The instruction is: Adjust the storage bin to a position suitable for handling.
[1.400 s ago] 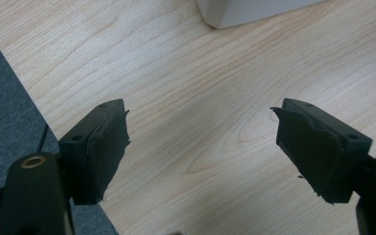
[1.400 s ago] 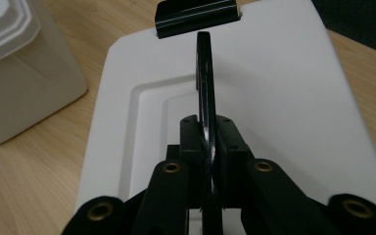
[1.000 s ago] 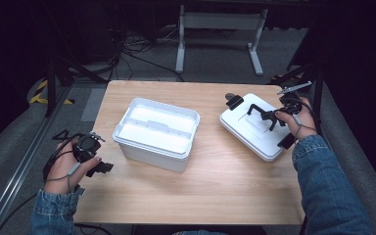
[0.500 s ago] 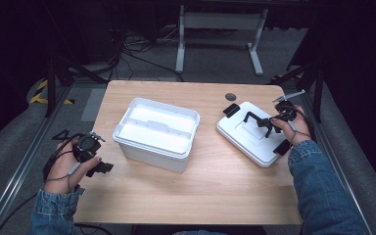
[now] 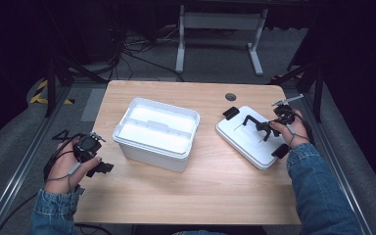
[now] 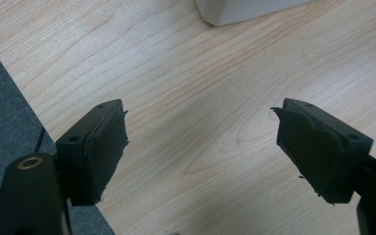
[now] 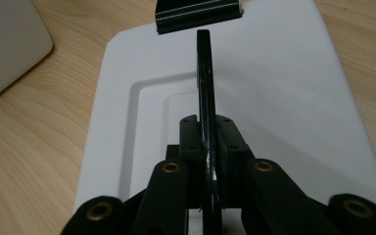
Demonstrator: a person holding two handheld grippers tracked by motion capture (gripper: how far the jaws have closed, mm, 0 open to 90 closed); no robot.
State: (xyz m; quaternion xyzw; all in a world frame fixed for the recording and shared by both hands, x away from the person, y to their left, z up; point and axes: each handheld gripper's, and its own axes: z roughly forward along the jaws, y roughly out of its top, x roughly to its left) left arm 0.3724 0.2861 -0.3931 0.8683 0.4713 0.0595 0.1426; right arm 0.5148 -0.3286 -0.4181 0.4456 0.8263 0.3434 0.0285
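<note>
Right now your right gripper [image 5: 263,128] is pinched shut on the lid's black handle [image 7: 205,93], the thin bar clamped edge-on between the two jaws, while the white lid [image 5: 247,139] sits on the table [image 5: 176,196] at the right side, apart from the open white box [image 5: 155,132] in the middle. The likely job is carrying that lid over and seating it on the box, so keep the pinch firm and central on the handle; a grip off to one end would probably let the lid swing and tip as it rises. Lift straight up until the lid clears the wood, hold it level, and line its long side up with the box rim before you lower it. Mind the black latch [image 7: 197,15] at the lid's far end, which should come down outside the rim, not on it. Your left gripper [image 6: 200,156] hangs with its jaws spread wide over bare wood near the table's left edge, holding nothing; it could move in to steady the box wall if the box slides.
</note>
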